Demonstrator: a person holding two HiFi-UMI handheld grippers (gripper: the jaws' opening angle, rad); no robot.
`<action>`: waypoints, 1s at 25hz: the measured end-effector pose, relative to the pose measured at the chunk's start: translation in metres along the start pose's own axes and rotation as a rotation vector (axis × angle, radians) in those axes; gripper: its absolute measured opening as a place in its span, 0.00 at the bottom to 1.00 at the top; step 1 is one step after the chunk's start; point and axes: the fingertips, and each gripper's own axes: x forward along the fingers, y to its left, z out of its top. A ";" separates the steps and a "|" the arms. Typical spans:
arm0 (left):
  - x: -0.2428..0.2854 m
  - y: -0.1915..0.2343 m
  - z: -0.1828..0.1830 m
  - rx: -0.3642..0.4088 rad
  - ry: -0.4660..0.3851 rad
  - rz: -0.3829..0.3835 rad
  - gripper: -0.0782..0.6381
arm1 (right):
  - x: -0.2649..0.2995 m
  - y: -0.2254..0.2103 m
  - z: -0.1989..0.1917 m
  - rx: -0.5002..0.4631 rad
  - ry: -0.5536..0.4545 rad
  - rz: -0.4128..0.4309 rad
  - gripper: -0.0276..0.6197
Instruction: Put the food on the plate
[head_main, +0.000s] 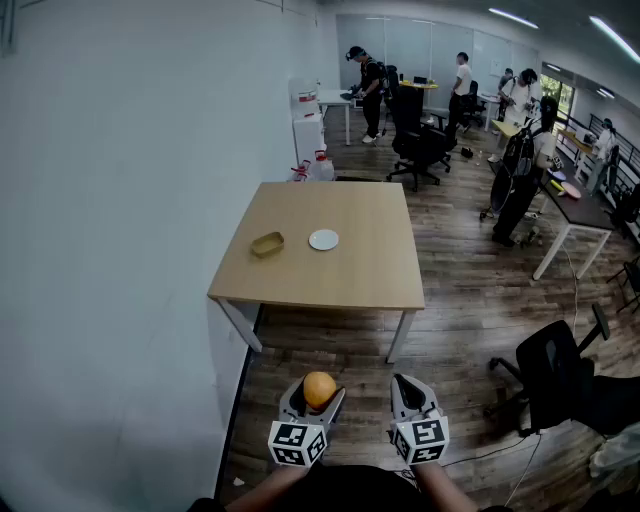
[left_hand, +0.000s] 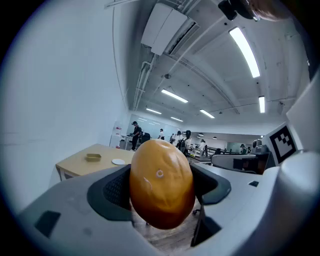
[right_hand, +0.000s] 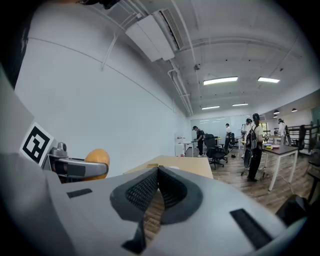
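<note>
Though half-hidden, orange food (left_hand: 161, 182) sits clamped in left fingers (left_hand: 114, 192); right fingers (right_hand: 142, 190) closed, empty.

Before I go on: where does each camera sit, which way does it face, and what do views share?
Head view: on the person's head, looking steeply down at the table and plate; the left gripper, right gripper and forearms show at the bottom.
Left gripper view: on the left gripper, looking along its jaws, closed on the orange fruit, toward the table.
Right gripper view: on the right gripper, looking along its shut, empty jaws toward the table.
Shared: all three show the table and fruit.
</note>
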 end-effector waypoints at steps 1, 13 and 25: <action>-0.001 -0.004 -0.003 0.002 0.003 0.002 0.57 | -0.004 -0.001 -0.001 -0.006 -0.004 0.000 0.14; -0.009 -0.014 -0.030 0.013 0.019 0.042 0.57 | -0.028 -0.022 -0.041 0.147 -0.009 0.028 0.14; 0.061 -0.021 -0.041 0.061 0.109 -0.070 0.57 | 0.003 -0.051 -0.050 0.094 0.042 -0.012 0.14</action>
